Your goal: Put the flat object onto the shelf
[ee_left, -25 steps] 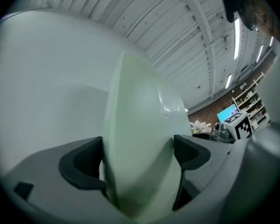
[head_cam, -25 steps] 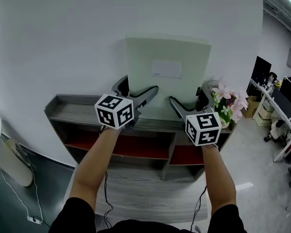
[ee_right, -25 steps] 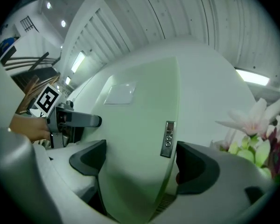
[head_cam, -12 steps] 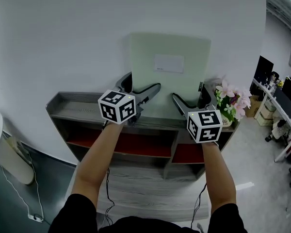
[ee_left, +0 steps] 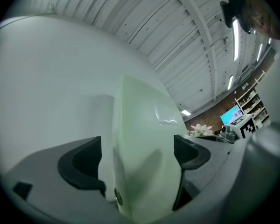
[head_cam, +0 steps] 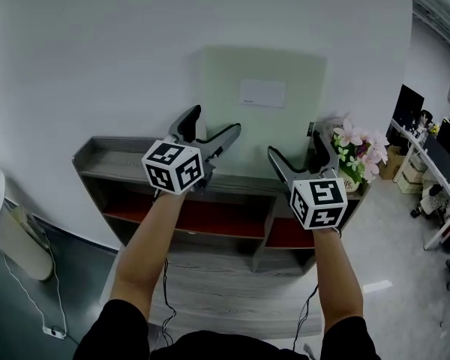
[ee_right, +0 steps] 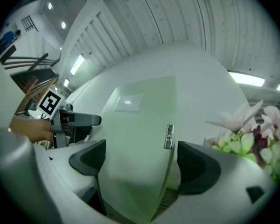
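The flat object (head_cam: 262,118), a pale green board with a small label on its face, stands upright on the top of the shelf (head_cam: 109,160) at the far side, its back against the white wall (head_cam: 97,51). We judge the placing step all but finished: the board's lower edge seems to rest on the shelf top, and what remains is to let it stand alone.

The left claw (head_cam: 212,124) straddles the board's lower left edge with its jaws spread wide, released. In its own view the board fills most of the gap, and we cannot tell whether it brushes a jaw. The right claw (head_cam: 298,154) straddles the lower right edge, also released, with clear space on both sides of the board. Just right of it sits a pot of pink flowers (head_cam: 358,150).

Both forearms reach forward side by side, roughly parallel, marker cubes facing us.

The next move calls for drawing both claws straight back toward us without catching an edge, since a nudge could tip the leaning board
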### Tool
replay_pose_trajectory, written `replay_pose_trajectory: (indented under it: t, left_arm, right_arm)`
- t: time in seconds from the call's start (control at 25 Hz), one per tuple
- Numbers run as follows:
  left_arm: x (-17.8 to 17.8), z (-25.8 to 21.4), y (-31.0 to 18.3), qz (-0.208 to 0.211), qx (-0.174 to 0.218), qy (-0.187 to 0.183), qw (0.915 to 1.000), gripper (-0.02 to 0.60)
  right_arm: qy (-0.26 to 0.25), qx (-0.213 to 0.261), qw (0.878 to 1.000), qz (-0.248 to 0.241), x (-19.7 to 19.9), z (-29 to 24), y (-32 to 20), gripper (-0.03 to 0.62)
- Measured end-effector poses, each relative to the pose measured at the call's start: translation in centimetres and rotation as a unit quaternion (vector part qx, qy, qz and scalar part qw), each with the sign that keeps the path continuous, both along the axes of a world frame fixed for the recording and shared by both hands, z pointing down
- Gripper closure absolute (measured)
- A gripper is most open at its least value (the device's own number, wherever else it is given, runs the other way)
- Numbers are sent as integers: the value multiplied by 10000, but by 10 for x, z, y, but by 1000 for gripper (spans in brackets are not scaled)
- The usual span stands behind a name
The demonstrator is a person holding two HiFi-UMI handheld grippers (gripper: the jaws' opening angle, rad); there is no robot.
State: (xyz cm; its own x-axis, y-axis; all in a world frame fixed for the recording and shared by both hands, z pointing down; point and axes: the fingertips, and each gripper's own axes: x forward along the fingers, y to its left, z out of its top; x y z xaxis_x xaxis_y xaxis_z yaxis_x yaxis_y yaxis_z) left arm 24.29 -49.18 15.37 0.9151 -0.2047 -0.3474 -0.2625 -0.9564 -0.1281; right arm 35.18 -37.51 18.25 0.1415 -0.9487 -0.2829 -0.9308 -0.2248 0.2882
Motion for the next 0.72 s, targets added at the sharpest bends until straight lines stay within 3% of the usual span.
replay_pose_trajectory:
  t: [0.32, 0.48, 0.6, 0.64, 0.72]
  left_arm:
    - [-59, 13, 61, -328, 273, 620, 9972, 106]
    - [-76, 46, 84, -465, 102, 669, 9966, 111]
    - [-92, 66, 92, -602, -132, 847, 9945, 194]
    - [-99, 71, 94, -700, -176, 920, 9931, 241]
    - [-108, 79, 97, -903, -197, 977, 9909, 328]
  right_arm:
    - [224, 614, 9975, -277, -50, -9, 55, 126]
    - [-44, 828, 9965, -83, -54, 14, 85, 128]
    - [-228, 807, 9965, 54, -53, 36, 100, 136]
    - [-160, 795, 9966, 142, -54, 41, 104, 164]
    - [61, 787, 9963, 328, -59, 50, 111, 329]
